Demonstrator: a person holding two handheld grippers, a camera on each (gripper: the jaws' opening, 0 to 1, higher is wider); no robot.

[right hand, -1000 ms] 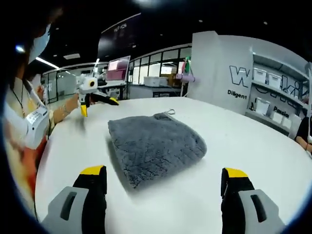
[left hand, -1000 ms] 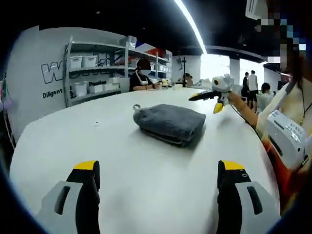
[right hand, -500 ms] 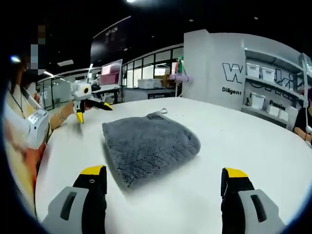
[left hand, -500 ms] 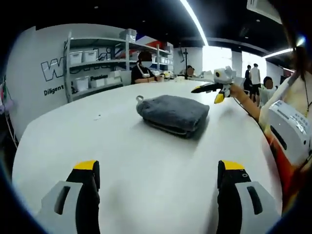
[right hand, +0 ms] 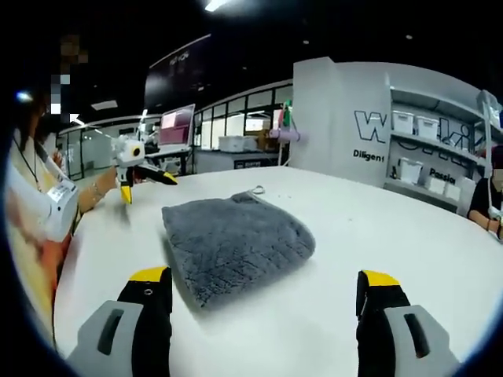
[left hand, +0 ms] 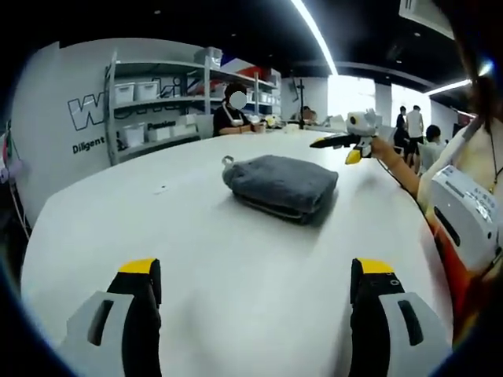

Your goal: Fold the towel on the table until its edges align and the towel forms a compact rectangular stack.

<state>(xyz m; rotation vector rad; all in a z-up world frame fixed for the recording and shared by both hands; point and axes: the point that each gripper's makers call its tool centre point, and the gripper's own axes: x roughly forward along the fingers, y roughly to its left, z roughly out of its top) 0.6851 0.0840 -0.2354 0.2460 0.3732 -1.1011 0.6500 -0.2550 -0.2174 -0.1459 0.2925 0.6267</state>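
Note:
A grey towel (left hand: 280,185) lies folded in a compact rectangular stack on the white table (left hand: 157,228), a small loop at its far corner. In the left gripper view my left gripper (left hand: 257,271) stands open above bare tabletop, well short of the towel. Beyond the towel, the right gripper (left hand: 334,149) hovers open in a hand. In the right gripper view the towel (right hand: 236,243) lies just ahead and left of my open right gripper (right hand: 264,276). The left gripper (right hand: 148,184) hangs open past the towel's far left. Neither gripper touches the towel.
Shelves with white bins (left hand: 145,102) stand behind the table, and a person (left hand: 232,118) sits at its far side. The person holding the grippers, with a white badge (left hand: 468,208), is at the table's right edge. A monitor (right hand: 177,126) stands far off.
Both views have shifted slightly with the hands. The folded towel lies as before, and both grippers stay open and off it.

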